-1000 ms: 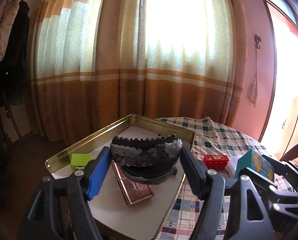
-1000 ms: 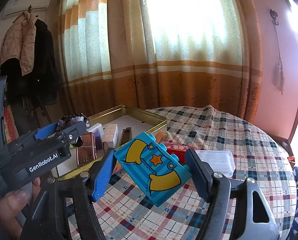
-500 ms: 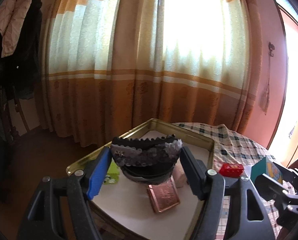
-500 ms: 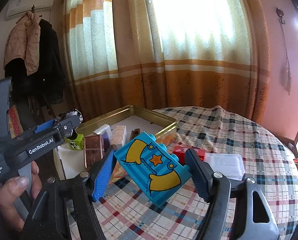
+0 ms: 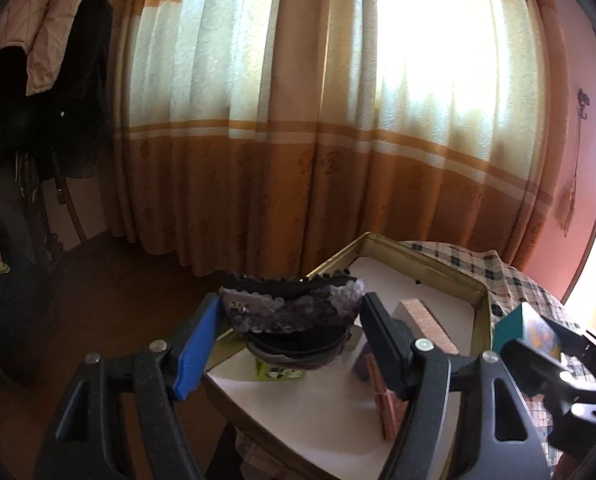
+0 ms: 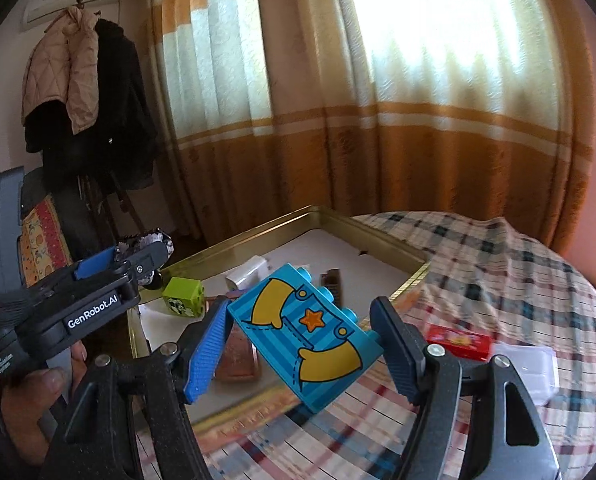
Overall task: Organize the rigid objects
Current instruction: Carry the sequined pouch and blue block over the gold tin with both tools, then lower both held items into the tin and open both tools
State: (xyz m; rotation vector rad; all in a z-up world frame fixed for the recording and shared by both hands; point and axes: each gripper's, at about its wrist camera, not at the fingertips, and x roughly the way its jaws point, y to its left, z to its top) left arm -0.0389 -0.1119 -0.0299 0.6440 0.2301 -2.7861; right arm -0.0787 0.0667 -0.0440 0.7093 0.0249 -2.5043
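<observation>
My left gripper (image 5: 291,320) is shut on a black and silver sequined hair clip (image 5: 291,308), held above the left end of the gold tray (image 5: 426,258). It also shows in the right wrist view (image 6: 137,264). My right gripper (image 6: 302,340) is shut on a blue toy brick (image 6: 304,334) with yellow shapes and an orange star, held above the tray's near rim (image 6: 370,236). In the tray lie a green block (image 6: 183,296), a copper tin (image 6: 237,356), a white block (image 6: 245,276) and a dark bar (image 6: 332,284).
A red box (image 6: 458,340) and a clear plastic case (image 6: 532,368) lie on the checked tablecloth (image 6: 498,264) right of the tray. Curtains (image 5: 298,120) hang behind. Coats (image 6: 81,92) and a chair stand at the left. The table edge drops off left of the tray.
My left gripper has swung left with the hair clip, out toward the tray's left end. My right gripper has moved with the blue brick closer to the tray.
</observation>
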